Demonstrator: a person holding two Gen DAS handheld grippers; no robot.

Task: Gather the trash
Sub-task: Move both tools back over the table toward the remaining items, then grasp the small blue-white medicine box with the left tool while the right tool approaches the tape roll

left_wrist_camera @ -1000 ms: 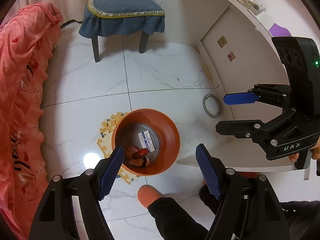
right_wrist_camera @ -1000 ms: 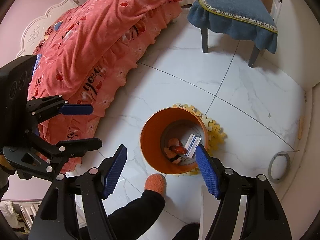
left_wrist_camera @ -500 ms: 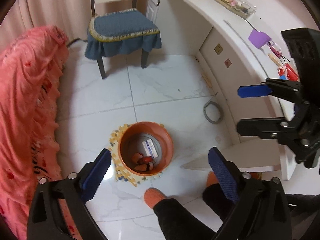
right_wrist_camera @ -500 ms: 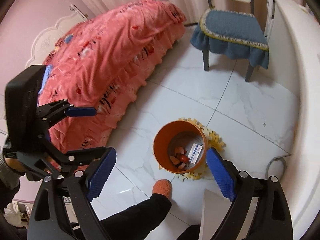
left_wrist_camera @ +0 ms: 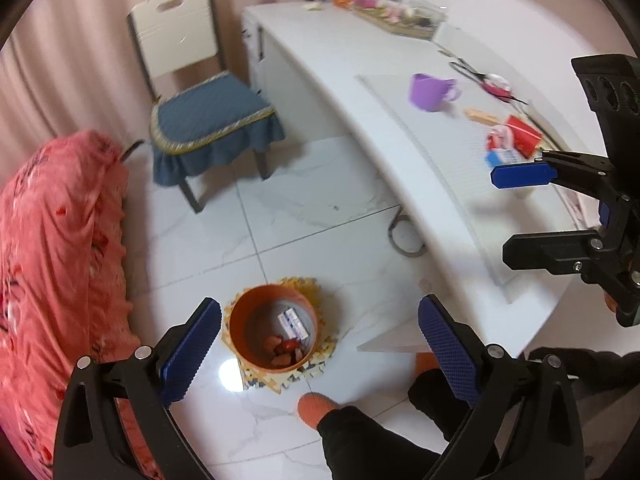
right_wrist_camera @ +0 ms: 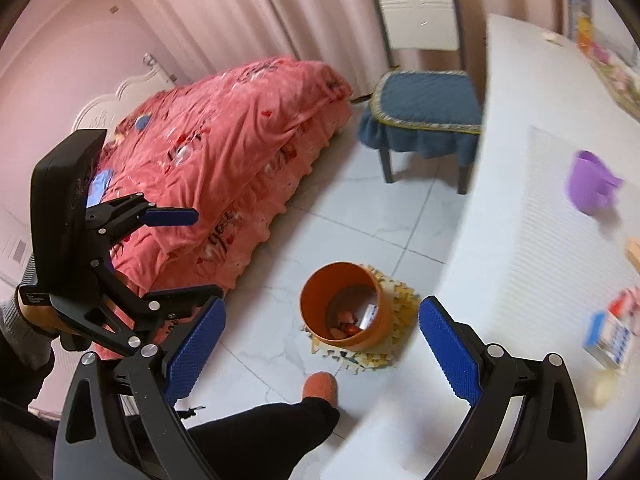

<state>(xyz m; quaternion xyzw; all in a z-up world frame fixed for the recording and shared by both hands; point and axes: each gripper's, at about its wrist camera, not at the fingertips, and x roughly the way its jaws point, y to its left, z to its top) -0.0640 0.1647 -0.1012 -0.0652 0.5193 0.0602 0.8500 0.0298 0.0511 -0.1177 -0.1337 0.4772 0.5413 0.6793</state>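
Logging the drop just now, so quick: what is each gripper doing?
Left gripper: open, holding nothing.
Right gripper: open, holding nothing.

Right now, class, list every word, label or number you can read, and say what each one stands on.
No text reads for certain.
Bedspread: dark script lettering, too blurred.
Small box in the orange bin: print too small.
Blue and white box on the desk: print blurred.
Chair cushion trim: blurred.
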